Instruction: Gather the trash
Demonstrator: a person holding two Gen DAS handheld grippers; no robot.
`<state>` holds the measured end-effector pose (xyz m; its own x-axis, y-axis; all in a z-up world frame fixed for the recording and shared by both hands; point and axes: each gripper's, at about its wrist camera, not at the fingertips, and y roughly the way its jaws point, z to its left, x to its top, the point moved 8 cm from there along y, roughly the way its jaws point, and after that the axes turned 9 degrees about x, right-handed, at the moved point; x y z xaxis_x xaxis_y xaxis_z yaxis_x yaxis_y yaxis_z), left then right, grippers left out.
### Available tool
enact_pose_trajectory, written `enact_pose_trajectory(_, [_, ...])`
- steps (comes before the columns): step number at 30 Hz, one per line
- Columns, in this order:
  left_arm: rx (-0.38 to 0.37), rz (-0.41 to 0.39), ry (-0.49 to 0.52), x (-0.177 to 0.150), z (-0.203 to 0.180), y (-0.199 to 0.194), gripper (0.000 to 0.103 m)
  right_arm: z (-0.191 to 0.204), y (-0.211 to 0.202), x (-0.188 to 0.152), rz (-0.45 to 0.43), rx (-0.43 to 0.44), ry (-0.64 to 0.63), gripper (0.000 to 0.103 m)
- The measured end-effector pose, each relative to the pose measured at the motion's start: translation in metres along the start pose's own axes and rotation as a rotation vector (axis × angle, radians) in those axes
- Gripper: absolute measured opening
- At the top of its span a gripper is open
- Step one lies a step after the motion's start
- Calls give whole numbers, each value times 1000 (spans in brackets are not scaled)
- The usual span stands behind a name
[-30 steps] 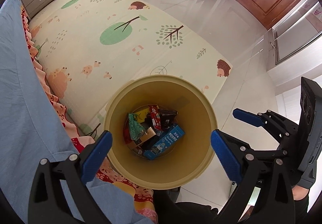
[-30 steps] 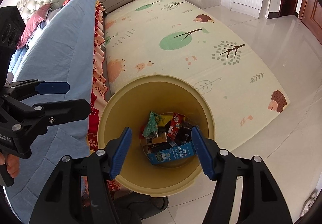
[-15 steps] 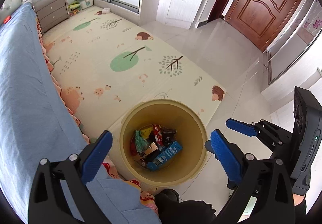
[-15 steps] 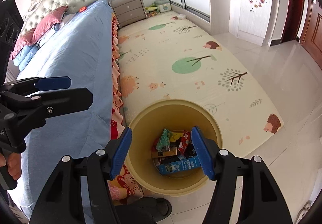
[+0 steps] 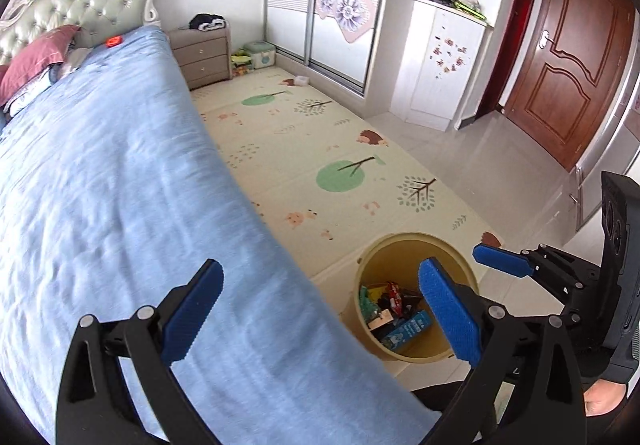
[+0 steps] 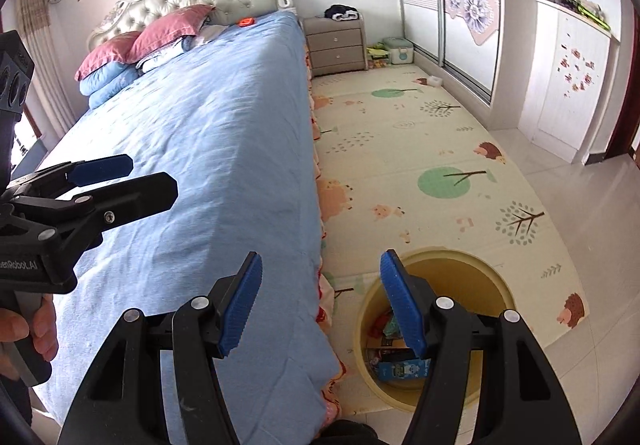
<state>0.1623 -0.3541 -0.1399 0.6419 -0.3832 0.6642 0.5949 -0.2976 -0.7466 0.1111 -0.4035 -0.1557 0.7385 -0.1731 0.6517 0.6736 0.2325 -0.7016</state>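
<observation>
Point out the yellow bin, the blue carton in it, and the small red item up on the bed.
yellow bin (image 5: 456, 254): left wrist view, far rim.
blue carton (image 5: 408, 330): left wrist view, printed face.
small red item (image 6: 247, 22): right wrist view, its top.

Right tongs (image 6: 320, 309) stand parted and empty, blue pads apart, above the edge of the bed (image 6: 192, 149). Yellow trash bin (image 6: 460, 269) sits on the play mat (image 6: 400, 157) just beside the bed, holding wrappers and a blue carton (image 6: 402, 370). Left tongs (image 6: 120, 181) are held over the blue bedspread, jaws apart.
</observation>
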Motion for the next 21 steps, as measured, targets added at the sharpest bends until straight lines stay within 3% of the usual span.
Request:
enact_pose_trajectory(10, [187,-114,-159,-39,134,-58,99,115,22,9,-58,83,-162,61])
enact_pose_trajectory(12, [230,-145,-181,-47,157,-72,99,131,25,11,-71,96,-182,65])
enact_pose_trajectory(14, [271,-177,-195,-55,178,-88,99,146,28,15,-94,117,-189,80])
enact_pose_trajectory(16, [314,-214,-210,-60,197,-103,99,162,22,24,-147,140,-189,86])
enact_pose_trajectory(21, [379,-286,-273,-75,235,-135,99,203,7,38,-239,172,-236,92])
